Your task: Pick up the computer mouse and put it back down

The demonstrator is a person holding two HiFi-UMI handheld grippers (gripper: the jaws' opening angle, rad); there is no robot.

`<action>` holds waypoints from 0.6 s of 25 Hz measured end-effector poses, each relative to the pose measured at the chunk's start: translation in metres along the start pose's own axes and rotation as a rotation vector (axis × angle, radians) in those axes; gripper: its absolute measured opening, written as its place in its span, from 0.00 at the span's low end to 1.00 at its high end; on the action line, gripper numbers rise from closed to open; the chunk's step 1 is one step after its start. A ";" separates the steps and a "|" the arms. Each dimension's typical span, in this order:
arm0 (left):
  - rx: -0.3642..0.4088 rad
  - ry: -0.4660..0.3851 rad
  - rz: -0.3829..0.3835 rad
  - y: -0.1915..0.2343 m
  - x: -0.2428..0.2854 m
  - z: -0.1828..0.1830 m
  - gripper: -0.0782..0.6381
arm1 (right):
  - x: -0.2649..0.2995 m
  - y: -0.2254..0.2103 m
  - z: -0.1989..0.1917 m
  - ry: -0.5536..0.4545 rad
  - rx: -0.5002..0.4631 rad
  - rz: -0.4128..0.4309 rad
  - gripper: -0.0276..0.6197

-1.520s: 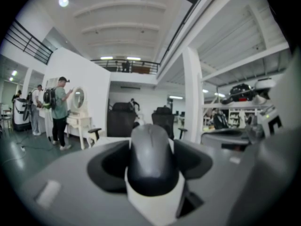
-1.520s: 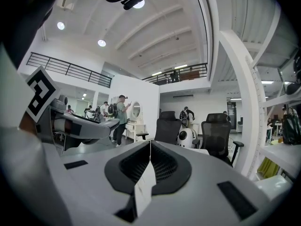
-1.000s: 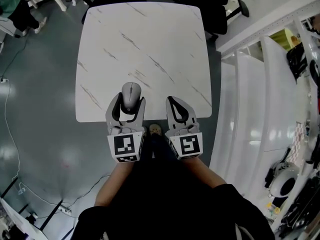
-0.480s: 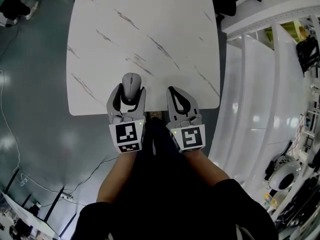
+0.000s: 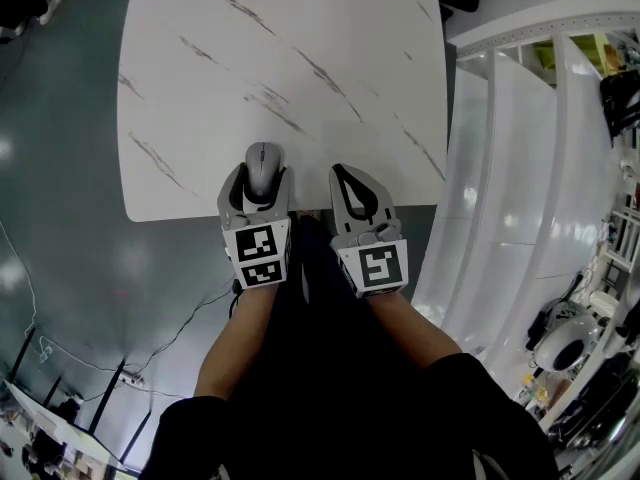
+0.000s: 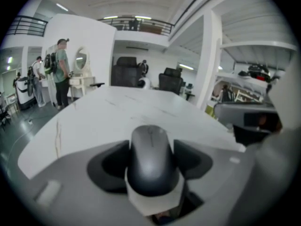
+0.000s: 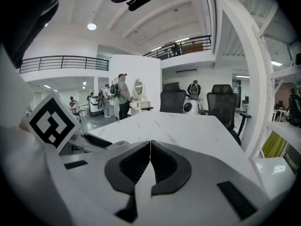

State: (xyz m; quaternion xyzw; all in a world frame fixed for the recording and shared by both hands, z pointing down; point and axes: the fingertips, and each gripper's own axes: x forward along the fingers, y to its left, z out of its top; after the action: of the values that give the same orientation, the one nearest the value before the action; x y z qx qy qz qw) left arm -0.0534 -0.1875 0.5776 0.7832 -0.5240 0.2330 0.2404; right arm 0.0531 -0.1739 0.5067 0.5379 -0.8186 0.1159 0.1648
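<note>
Setting: open-plan office or lab hall, two storeys.

Evidence:
- white marble-veined square surface (image 5: 300,88) standing on a glossy grey floor (image 5: 60,268)
- black mesh office chairs (image 7: 221,102) at its 12 o'clock edge
- black-railed mezzanine balcony (image 7: 61,60) overhead
- round recessed ceiling light (image 7: 91,26)
- white racks holding equipment (image 5: 600,308) at 3 o'clock
- people standing with backpacks (image 6: 60,72) at 10 o'clock

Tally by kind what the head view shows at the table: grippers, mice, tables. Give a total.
grippers: 2, the left gripper and the right gripper
computer mouse: 1, between the left gripper's jaws
white marble-look table: 1
total: 4
</note>
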 end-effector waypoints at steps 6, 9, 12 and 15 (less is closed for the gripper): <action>0.000 0.046 0.017 0.000 0.007 -0.015 0.52 | 0.003 0.012 -0.010 0.028 -0.013 0.026 0.07; -0.003 0.072 0.024 0.001 0.010 -0.020 0.53 | 0.004 0.016 -0.009 0.033 -0.014 0.035 0.07; -0.011 0.086 0.032 0.002 0.012 -0.023 0.53 | 0.004 0.017 -0.011 0.030 -0.015 0.036 0.07; -0.023 0.097 0.036 0.002 0.012 -0.027 0.53 | 0.004 0.018 -0.011 0.034 -0.015 0.038 0.07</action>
State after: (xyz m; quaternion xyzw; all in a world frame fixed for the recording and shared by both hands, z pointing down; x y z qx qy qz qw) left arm -0.0540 -0.1800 0.6064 0.7586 -0.5286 0.2687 0.2702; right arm 0.0371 -0.1658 0.5180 0.5189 -0.8266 0.1219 0.1805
